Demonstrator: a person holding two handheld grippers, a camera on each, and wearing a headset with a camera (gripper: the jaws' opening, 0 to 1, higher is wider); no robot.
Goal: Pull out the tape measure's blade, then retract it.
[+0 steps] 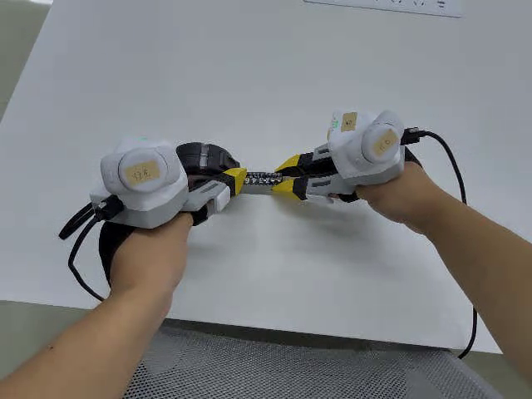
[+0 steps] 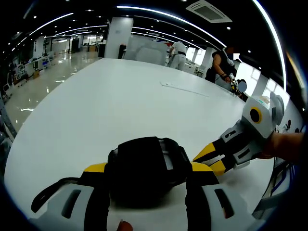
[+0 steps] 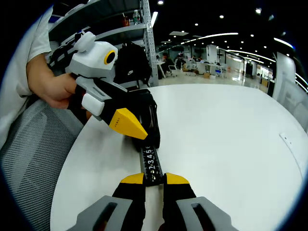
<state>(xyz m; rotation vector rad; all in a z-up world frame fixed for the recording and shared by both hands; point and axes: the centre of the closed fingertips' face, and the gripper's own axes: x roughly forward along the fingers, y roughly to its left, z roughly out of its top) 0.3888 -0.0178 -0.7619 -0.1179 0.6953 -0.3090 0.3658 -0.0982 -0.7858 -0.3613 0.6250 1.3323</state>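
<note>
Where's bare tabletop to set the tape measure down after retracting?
Free: the white table beyond both claws, and the strip toward the near edge. Crowded: the middle, where the left claw holds the tape measure and the right claw pinches its blade.

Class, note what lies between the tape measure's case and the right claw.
A short stretch of numbered blade, running from case to right claw, seen in the right gripper view.

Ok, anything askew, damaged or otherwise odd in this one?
Nothing stands out: the left claw grips the black tape measure case, the right claw pinches the end of the blade, and the short exposed length runs straight between them, unkinked.
</note>
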